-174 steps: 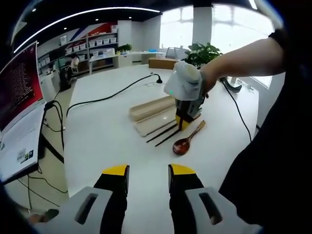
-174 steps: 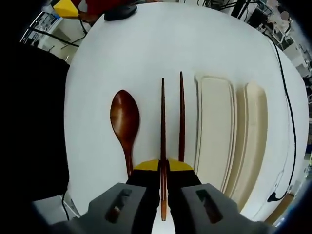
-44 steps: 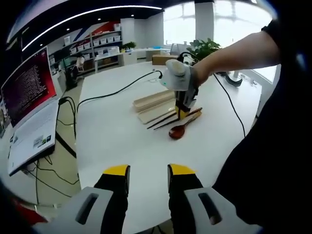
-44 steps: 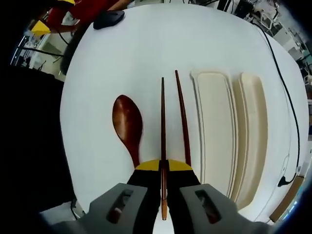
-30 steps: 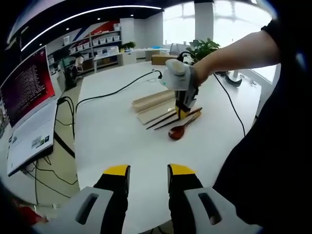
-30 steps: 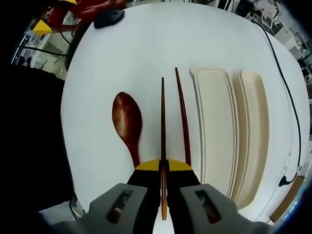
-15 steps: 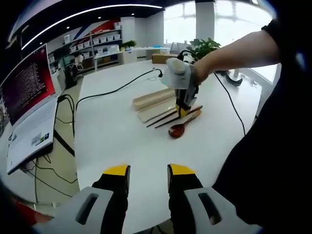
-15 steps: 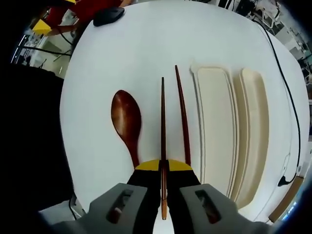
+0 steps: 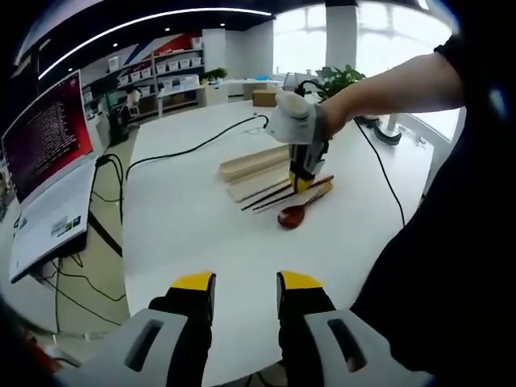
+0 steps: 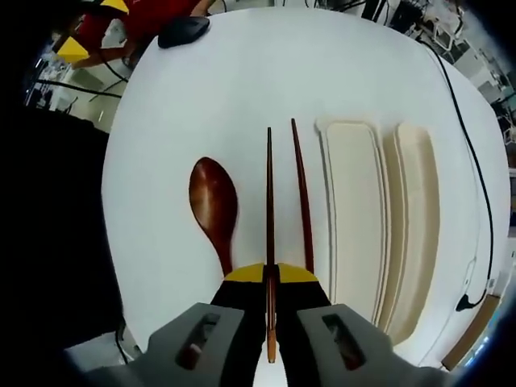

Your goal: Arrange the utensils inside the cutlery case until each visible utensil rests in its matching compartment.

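Right gripper [image 10: 269, 272] points down at the white desk [image 10: 242, 97], its jaws clamped on one chopstick [image 10: 269, 201]. Its base hides the wooden spoon's [image 10: 214, 201] handle end. Second chopstick [image 10: 300, 193] lies beside the cutlery case [image 10: 355, 210]. Left gripper [image 9: 242, 282] hovers past the desk edge, jaws apart.

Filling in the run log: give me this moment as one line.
right gripper: shut on dark wooden chopstick | second wooden chopstick and brown wooden spoon: on white table | beige cutlery case: empty | left gripper: open
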Demonstrator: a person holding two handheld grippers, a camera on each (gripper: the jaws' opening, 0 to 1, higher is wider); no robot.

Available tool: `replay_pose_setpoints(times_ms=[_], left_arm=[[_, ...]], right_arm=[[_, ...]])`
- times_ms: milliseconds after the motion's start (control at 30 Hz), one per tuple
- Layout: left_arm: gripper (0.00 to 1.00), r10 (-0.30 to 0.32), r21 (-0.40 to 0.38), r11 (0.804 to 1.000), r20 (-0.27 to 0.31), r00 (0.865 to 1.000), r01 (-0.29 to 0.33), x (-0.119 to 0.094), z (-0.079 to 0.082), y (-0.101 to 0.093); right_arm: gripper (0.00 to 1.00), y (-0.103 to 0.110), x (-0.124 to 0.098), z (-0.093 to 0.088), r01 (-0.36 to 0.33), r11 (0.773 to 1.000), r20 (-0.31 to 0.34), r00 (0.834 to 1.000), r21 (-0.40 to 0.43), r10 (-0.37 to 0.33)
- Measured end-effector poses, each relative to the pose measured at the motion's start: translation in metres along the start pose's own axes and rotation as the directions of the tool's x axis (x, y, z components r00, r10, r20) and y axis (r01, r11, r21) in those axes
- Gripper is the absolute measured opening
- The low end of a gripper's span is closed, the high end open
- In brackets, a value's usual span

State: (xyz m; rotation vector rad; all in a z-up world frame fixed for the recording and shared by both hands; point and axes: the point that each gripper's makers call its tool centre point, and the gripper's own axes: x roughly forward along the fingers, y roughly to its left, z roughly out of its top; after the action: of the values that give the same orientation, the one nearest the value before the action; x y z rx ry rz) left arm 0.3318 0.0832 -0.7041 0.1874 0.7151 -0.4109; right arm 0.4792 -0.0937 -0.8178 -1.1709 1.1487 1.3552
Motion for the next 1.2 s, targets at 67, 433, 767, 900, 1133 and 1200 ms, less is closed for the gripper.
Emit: replay_pose_setpoints(times_ms=[67,433,767,900,1133,1200], left_arm=[[0.31,-0.002,-0.013,1.000,-0.004,1.000,0.002,-0.001,-0.001,0.002],[0.31,-0.009,-0.003,1.000,0.010,1.000,0.009,0.001,0.008,0.007],[0.32,-0.012,-0.092,0.996,0.008,1.000,0.012,-0.010,-0.010,0.005],[0.32,0.042,-0.103,0.994,-0.032,0.999,-0.045,-0.021,-0.032,0.026],[0.32,0.009,-0.056,0.998,-0.053,0.999,-0.012,-0.017,-0.028,0.013],[0.32,0.003,-0.056,0.998,-0.053,0.999,-0.006,-0.016,-0.022,0.005]], right_arm=[[0.00,0.000,0.001,-0.001,0.000,1.000,-0.005,1.000,0.000,0.000],[0.00,-0.001,-0.003,-0.002,0.013,1.000,-0.012,1.000,-0.002,-0.013],[0.00,-0.008,-0.005,-0.004,0.047,0.999,0.004,0.999,0.004,-0.047],[0.00,-0.009,-0.002,-0.005,0.059,0.998,0.013,0.998,0.011,-0.059],[0.00,-0.007,-0.002,-0.001,0.045,0.999,0.015,0.999,0.002,-0.045],[0.00,-0.007,-0.003,0.000,0.043,0.999,0.018,0.999,0.004,-0.043]])
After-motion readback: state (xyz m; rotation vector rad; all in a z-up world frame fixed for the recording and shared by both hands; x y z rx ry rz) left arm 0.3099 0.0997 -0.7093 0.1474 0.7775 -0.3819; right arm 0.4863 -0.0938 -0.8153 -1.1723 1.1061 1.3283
